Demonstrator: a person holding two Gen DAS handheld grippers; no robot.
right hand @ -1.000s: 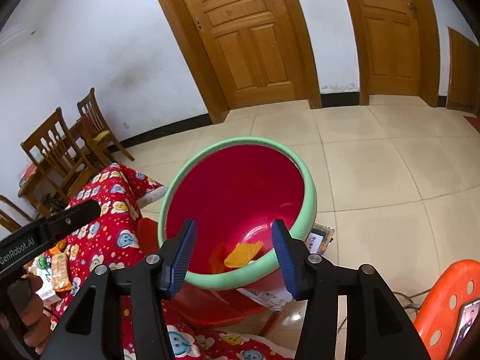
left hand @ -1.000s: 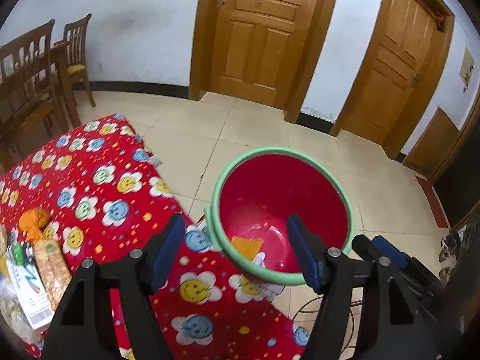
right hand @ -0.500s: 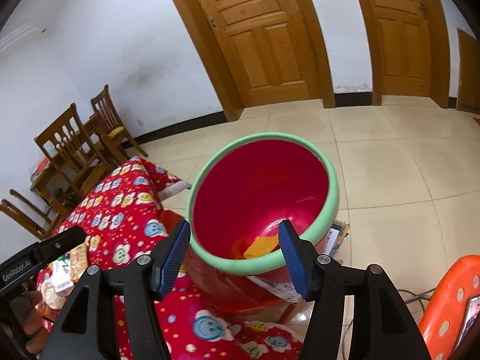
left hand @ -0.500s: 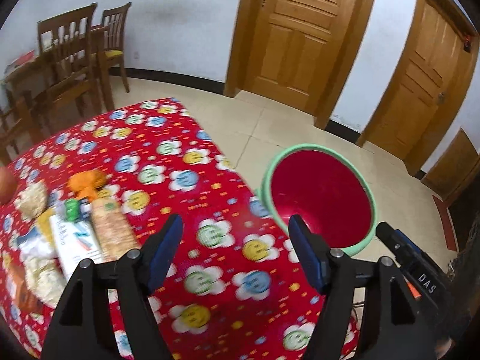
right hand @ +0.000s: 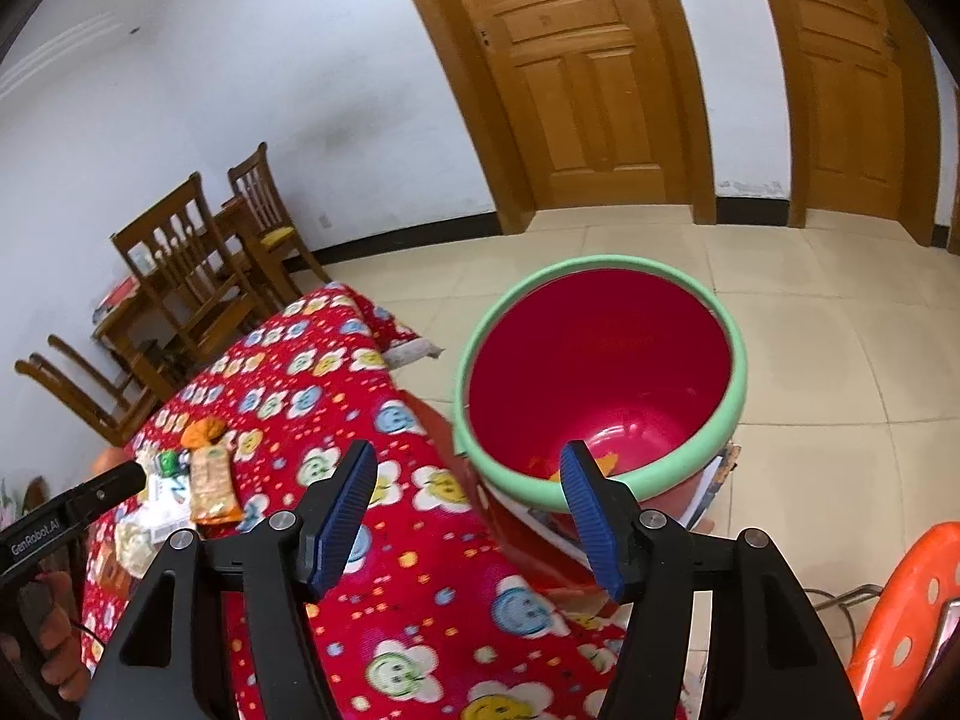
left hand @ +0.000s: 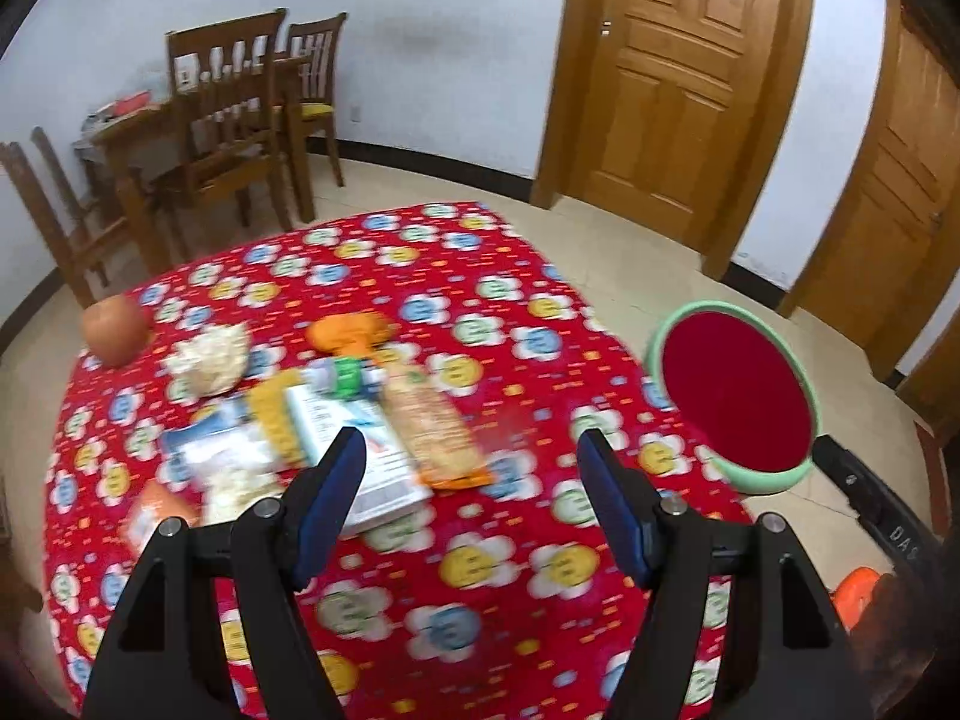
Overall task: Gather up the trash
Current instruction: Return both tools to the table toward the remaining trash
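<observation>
Room fittings: two wooden doors (right hand: pixel 576 78) standing shut in the white far wall; wooden chairs (left hand: pixel 228 114) crowding a small wooden table in the corner; pale floor tiles (right hand: pixel 840 360) running between; an orange perforated plastic stool (right hand: pixel 900 618) showing at the right gripper's side.

Table: a red cloth with smiley flowers (left hand: pixel 492 312) covering it. An apple (left hand: pixel 115 330) is sitting near the cloth's far left corner, apart from the rest.

Trash, lying in one loose heap on the cloth: a crumpled pale wad (left hand: pixel 207 357), an orange wrapper (left hand: pixel 351 330), a small green-labelled packet (left hand: pixel 348 373), a long tan snack packet (left hand: pixel 435 432), a white printed carton (left hand: pixel 354 450), a yellow strip (left hand: pixel 273 426) and clear bags with white contents (left hand: pixel 231 468). Motion blur is softening every label.

Bin: a red bucket with a green rim (right hand: pixel 600 372) standing just off the table's edge, orange scraps (right hand: pixel 606 462) lying at its bottom.

Left gripper (left hand: pixel 474 501): hanging over the cloth, jaws spread, nothing between them; the heap is lying just beyond its left finger, the white carton partly hidden behind that finger. Nothing is blocking the way to the heap.

Right gripper (right hand: pixel 471 513): jaws opening, nothing between them; pointing across the table's corner, its right finger crossing the bucket's near rim, the heap lying well off to its left
</observation>
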